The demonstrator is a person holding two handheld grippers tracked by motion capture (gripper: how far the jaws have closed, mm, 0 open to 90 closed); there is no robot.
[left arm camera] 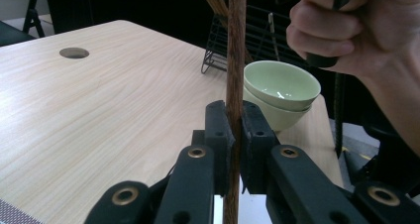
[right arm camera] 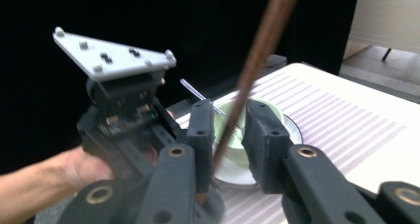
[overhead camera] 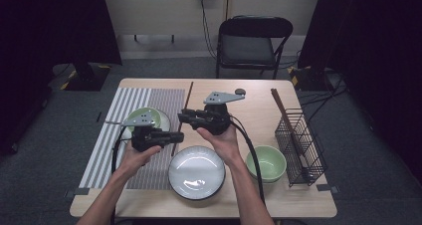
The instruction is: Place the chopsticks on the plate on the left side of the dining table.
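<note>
While the brown chopstick (left arm camera: pixel 236 50) stands clamped between the left gripper (left arm camera: pixel 234 135) pads, its upper length passes through the right gripper (right arm camera: pixel 229 135), whose parted jaws flank it without pressing.
Beyond the left fingertips: green bowl (left arm camera: pixel 281 87), wire rack (overhead camera: pixel 300 145) at the table edge, bare wooden table (left arm camera: pixel 99 110) open to the side.
Past the right fingertips: striped mat (right arm camera: pixel 346 130), a second green bowl (overhead camera: pixel 147 116).
Below both: white plate (overhead camera: pixel 196 172).
Behind the table: folding chair (overhead camera: pixel 254 43).

Dark brown chopstick (left arm camera: pixel 236 60), pale green bowl (left arm camera: pixel 280 89), grey-and-white striped placemat (overhead camera: pixel 127 130), black wire basket (overhead camera: pixel 300 148)
</note>
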